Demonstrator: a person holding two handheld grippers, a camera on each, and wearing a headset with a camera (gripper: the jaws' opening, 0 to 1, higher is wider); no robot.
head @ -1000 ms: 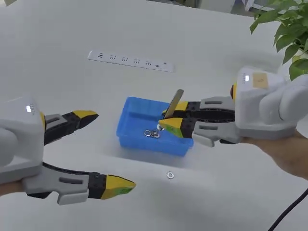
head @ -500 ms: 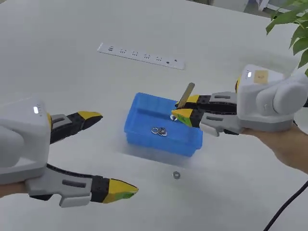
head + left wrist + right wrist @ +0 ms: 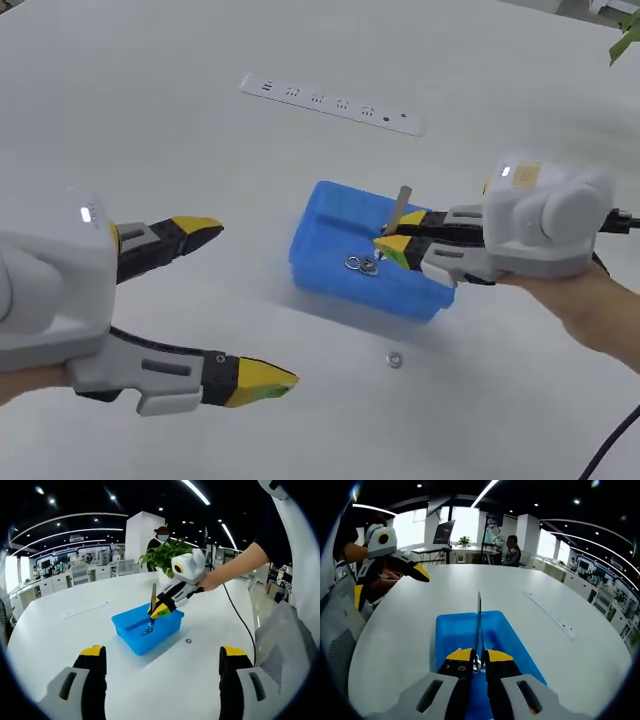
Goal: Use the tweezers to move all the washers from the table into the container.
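- The left gripper (image 3: pixel 250 305), white-bodied with black jaws tipped in yellow, is nearest the person; its jaws are spread wide with nothing between them and hang above the plain white table (image 3: pixel 150 140). In its own view the left gripper (image 3: pixel 162 652) shows the same broad gap.
- One small silver metal ring washer (image 3: pixel 394 358) lies loose on the table, just in front of the container's near wall and apart from it; the left gripper view shows this washer (image 3: pixel 188 641) too.
- The blue rectangular plastic container (image 3: pixel 345 285) sits beyond it, with a few silver washers (image 3: pixel 361 264) lying together on its floor.
- The right gripper (image 3: pixel 390 246) reaches over the container's right part, jaws pinched onto slim grey metal tweezers (image 3: pixel 401 207), whose free end sticks up at a tilt.
- In the right gripper view the right gripper (image 3: pixel 479 657) clamps the tweezers (image 3: pixel 478 615) over the container (image 3: pixel 451 635); whether the tips grip a washer is too small to tell.
- A long white power strip (image 3: pixel 330 103) lies farther back on the table.
- A green leafy plant (image 3: pixel 160 557) stands at the far edge.
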